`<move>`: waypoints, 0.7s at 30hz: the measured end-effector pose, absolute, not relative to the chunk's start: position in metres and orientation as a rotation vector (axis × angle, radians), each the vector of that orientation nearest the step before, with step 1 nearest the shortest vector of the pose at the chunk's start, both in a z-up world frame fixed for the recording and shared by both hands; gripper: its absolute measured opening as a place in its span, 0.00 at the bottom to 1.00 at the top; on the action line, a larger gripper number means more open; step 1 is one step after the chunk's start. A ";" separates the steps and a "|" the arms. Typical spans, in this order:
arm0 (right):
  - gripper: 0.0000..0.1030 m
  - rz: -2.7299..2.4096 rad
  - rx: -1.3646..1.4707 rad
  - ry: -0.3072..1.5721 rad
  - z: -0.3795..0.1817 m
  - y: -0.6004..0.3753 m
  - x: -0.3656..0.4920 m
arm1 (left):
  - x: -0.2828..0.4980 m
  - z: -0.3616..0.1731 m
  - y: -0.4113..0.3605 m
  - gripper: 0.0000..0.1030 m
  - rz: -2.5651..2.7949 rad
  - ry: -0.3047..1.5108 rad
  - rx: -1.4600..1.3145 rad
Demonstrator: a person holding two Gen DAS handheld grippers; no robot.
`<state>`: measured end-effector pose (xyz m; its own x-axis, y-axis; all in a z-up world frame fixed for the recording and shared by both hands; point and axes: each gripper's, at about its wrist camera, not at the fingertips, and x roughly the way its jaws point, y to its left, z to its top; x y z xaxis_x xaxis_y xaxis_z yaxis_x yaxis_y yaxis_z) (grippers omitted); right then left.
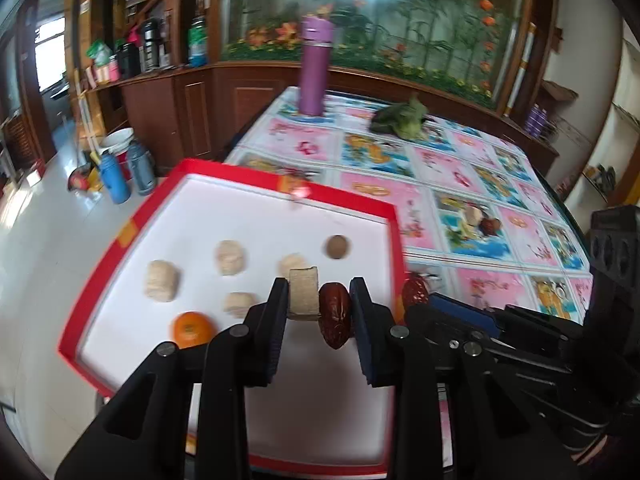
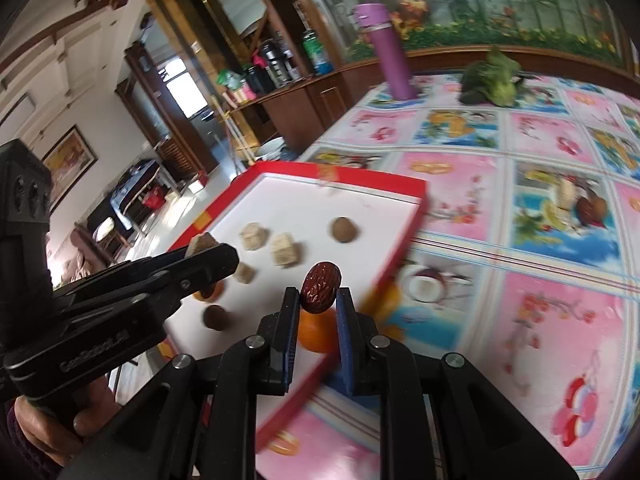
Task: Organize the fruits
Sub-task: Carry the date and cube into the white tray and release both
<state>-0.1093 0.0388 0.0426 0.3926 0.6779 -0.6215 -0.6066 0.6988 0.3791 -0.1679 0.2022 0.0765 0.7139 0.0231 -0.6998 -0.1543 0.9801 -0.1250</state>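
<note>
A red tray (image 1: 120, 248) with a white floor sits at the table's left edge. In it lie several beige blocks (image 1: 161, 280), an orange (image 1: 191, 330) and a round brown fruit (image 1: 337, 247). Above the tray, my left gripper (image 1: 320, 286) is shut on a beige block (image 1: 303, 294) and a red date (image 1: 335, 318), side by side. My right gripper (image 2: 317, 293) is shut on another red date (image 2: 320, 287) over the tray's right rim (image 2: 400, 236). An orange (image 2: 317, 332) lies below it. The left gripper (image 2: 208, 258) hovers to its left.
On the patterned tablecloth (image 1: 460, 160) stand a purple bottle (image 1: 314, 68) and a green leafy vegetable (image 1: 400, 120) at the far side. A brown fruit (image 1: 490, 226) and a beige piece lie mid-table. A hand (image 2: 60, 420) grips the left tool. Bottles stand on the floor at the left.
</note>
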 end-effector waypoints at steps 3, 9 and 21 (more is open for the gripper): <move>0.16 0.848 0.058 0.834 0.044 0.062 -0.116 | -0.177 0.074 0.230 0.32 0.162 0.764 -0.205; 0.16 0.895 -0.007 0.850 0.040 0.100 -0.124 | -0.188 0.062 0.264 0.32 0.228 0.783 -0.249; 0.17 0.884 -0.054 0.913 0.022 0.128 -0.123 | -0.186 0.039 0.273 0.33 0.248 0.857 -0.255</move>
